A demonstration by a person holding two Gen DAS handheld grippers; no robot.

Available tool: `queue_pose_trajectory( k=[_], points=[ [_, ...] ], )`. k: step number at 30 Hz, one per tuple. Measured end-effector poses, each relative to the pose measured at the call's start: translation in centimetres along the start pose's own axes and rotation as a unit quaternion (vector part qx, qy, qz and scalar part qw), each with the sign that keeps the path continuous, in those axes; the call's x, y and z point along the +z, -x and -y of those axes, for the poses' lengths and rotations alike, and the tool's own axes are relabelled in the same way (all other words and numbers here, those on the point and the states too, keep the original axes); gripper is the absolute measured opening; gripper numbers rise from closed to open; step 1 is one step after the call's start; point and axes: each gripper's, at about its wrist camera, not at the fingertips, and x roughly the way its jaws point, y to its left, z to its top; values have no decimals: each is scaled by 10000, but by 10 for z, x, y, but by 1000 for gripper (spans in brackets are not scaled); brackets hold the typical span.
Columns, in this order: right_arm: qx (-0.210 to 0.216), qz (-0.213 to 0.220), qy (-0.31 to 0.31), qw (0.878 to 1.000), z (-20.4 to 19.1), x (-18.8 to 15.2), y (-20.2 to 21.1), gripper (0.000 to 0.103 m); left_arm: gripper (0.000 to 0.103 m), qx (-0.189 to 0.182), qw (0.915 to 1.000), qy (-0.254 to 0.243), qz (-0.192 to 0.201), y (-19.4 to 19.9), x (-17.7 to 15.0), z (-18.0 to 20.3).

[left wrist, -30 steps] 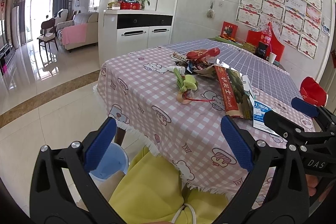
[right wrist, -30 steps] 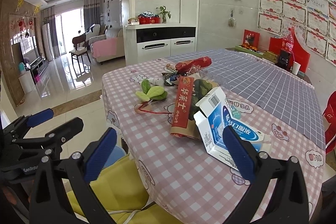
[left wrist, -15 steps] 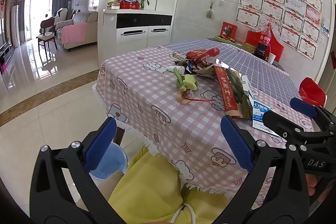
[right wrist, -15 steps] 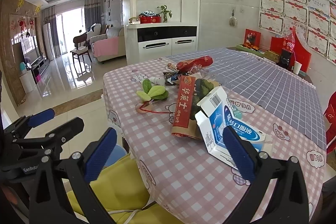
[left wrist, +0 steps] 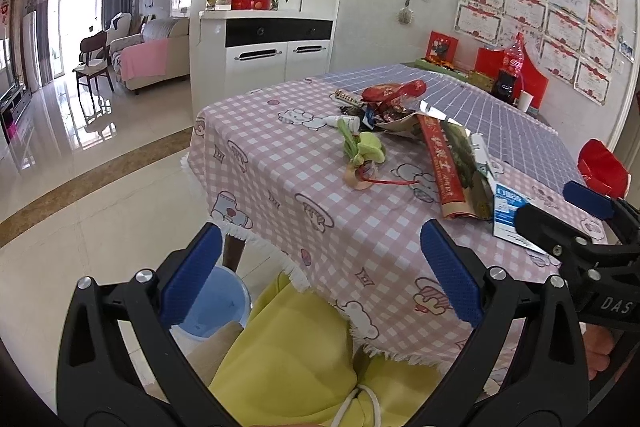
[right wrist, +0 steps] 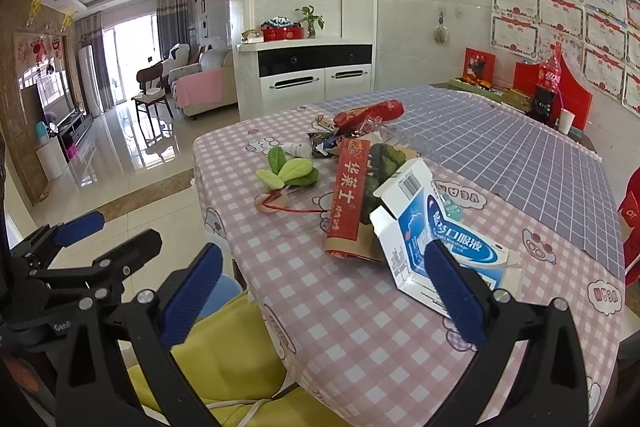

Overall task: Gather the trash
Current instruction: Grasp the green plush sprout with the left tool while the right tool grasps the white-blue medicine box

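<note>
Trash, assorted, spread on the checked tablecloth (left wrist: 304,183) ahead of both tongs; none collected yet.

Change over the last second: almost none. Both views have crept slightly and the litter lies as it did, so collection looks not yet begun. Left to right: blue bucket (left wrist: 216,307), smooth plastic, round-rimmed, on the floor under the left gripper (left wrist: 320,275), whose jaws stand wide apart and empty; green leaf scraps (right wrist: 290,173), soft and limp, on a red string, well ahead of the tongs; red-banded vegetable wrapper (right wrist: 348,195), glossy crinkled film, flat and long; blue-and-white medicine carton (right wrist: 424,227), stiff card, end flap torn open, just ahead of the right gripper (right wrist: 324,291), jaws likewise spread and holding nothing. Farther off: red snack bag (right wrist: 368,111), puffed foil.
</note>
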Motion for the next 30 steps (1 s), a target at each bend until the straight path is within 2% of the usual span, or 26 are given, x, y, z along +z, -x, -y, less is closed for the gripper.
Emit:
queue_pose_trajectory(
  k=[4,7,10,14,20,26,30],
  points=[
    [-123,-107,-130,9998,10,-3,-7,99,97,60,9997,-6,-222,-15,4,-2],
    [-256,-204,-267,9991,20,-6,-12,99,97,346,9991,-89,-213,-26,6,-2],
    [-411,-296,-354,9981,31,-8,-18,99,97,478,9981,-203,-318,-41,10,-3],
    [-825,-443,-362,9949,44,-11,-28,99,97,515,9976,-270,-363,-58,18,-3],
    [-974,-622,-454,9923,62,-13,-45,99,94,-135,9948,-823,-591,-100,33,17],
    [-1053,-750,-509,9903,74,-15,-60,99,90,-445,9907,-782,-1020,-146,50,26],
    [-1071,-836,-563,9891,82,-13,-71,99,90,-985,9835,-682,-1355,-174,61,28]
  ],
)
